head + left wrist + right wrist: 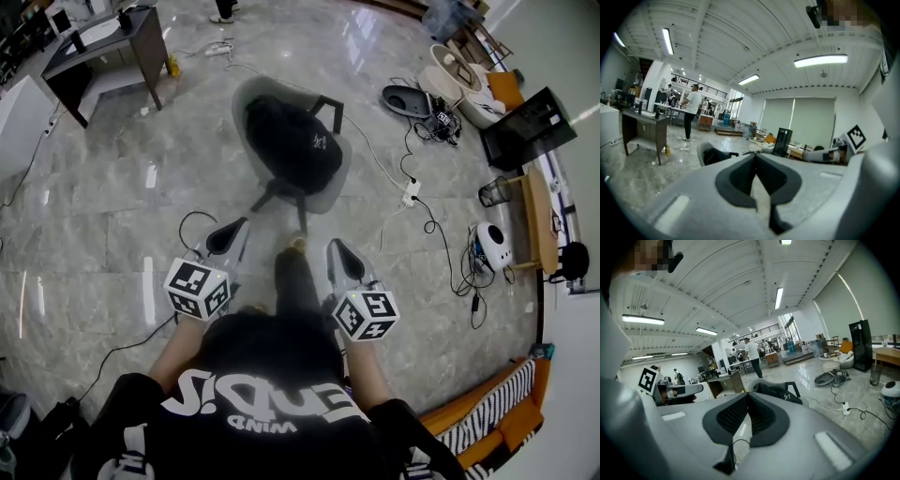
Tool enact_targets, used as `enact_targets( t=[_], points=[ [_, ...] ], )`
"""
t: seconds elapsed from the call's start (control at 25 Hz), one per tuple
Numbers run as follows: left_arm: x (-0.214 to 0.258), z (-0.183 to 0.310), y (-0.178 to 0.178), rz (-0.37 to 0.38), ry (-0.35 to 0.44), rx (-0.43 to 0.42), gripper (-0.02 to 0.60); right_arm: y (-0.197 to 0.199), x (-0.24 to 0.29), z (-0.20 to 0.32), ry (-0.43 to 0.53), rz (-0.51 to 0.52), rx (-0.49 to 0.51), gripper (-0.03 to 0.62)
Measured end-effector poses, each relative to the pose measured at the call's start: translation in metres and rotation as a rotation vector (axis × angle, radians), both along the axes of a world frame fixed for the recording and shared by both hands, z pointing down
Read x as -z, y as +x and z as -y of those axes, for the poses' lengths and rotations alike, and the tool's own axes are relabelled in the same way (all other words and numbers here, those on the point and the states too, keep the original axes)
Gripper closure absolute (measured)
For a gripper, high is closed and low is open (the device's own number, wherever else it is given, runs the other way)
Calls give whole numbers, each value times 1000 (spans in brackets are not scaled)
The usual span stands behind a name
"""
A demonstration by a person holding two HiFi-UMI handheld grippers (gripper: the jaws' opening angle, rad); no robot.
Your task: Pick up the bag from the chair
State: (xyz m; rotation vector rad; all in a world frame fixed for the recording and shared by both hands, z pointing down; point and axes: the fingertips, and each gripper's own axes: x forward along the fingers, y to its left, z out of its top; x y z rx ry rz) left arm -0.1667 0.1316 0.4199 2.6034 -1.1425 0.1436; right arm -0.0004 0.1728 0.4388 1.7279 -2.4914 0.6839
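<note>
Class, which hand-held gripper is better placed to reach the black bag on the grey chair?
Right, marginally. Both are shut and short of the black fabric bag; the right hand-held gripper points nearer it, the left hand-held gripper further aside.

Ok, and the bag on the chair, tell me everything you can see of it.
The bag is black, soft and rounded, fabric by the look, with a small white logo on its upper side. It lies slumped on the seat of the grey chair and fills most of the shell. No straps or zips can be made out. Only the chair touches it: the left claw and right claw are shut, empty and short of it.
</note>
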Motion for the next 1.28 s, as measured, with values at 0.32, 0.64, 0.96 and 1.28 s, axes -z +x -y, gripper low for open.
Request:
enact_targets(
  t=[0.32, 0.64, 0.96, 1.28],
  points=[
    [-3, 65, 9, 12, -6, 25, 580, 18, -7, 68, -2, 22, -3, 591],
    [-10, 152, 31, 14, -33, 51, 580, 42, -13, 161, -13, 30, 18, 591],
    [10, 251, 61, 9, -24, 75, 580, 73, 5, 266, -9, 24, 63, 591],
    [18, 342, 90, 6, -11, 140, 580, 107, 9, 366, -6, 14, 124, 591]
  ],
)
